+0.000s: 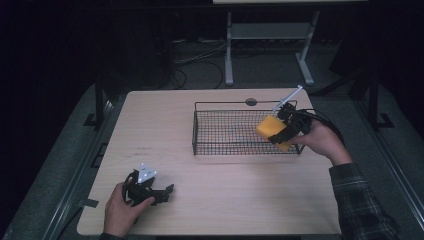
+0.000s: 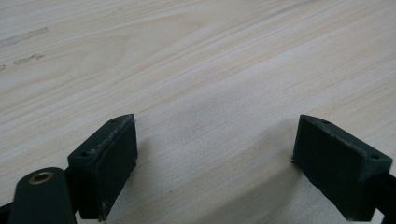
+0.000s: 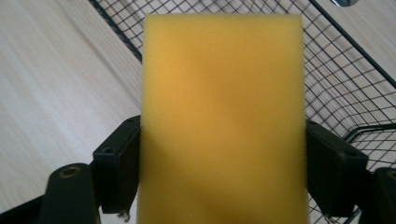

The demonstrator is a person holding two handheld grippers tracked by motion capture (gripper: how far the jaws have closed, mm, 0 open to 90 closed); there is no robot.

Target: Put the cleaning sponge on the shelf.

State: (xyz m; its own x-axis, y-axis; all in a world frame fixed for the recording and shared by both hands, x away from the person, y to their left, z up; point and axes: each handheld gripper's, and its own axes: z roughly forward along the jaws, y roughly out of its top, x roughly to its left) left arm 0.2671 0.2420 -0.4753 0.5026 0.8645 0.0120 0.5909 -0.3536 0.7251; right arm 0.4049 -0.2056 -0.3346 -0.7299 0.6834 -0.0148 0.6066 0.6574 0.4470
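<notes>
A yellow sponge [image 1: 271, 128] [image 3: 223, 116] hangs over the right end of a black wire basket [image 1: 225, 131] [image 3: 345, 79], with my right gripper [image 1: 281, 135] [image 3: 223, 168] shut on it, both pads pressing its sides. A hand holds that gripper from the right. At the table's front left my left gripper [image 1: 167, 192] [image 2: 215, 158] rests low over the bare wood, its jaws wide apart with nothing between them.
The light wooden table [image 1: 165, 130] carries the basket at its back right. A small dark round disc [image 1: 251, 101] sits just behind the basket. A white stand [image 1: 270, 45] and cables are on the floor beyond the table.
</notes>
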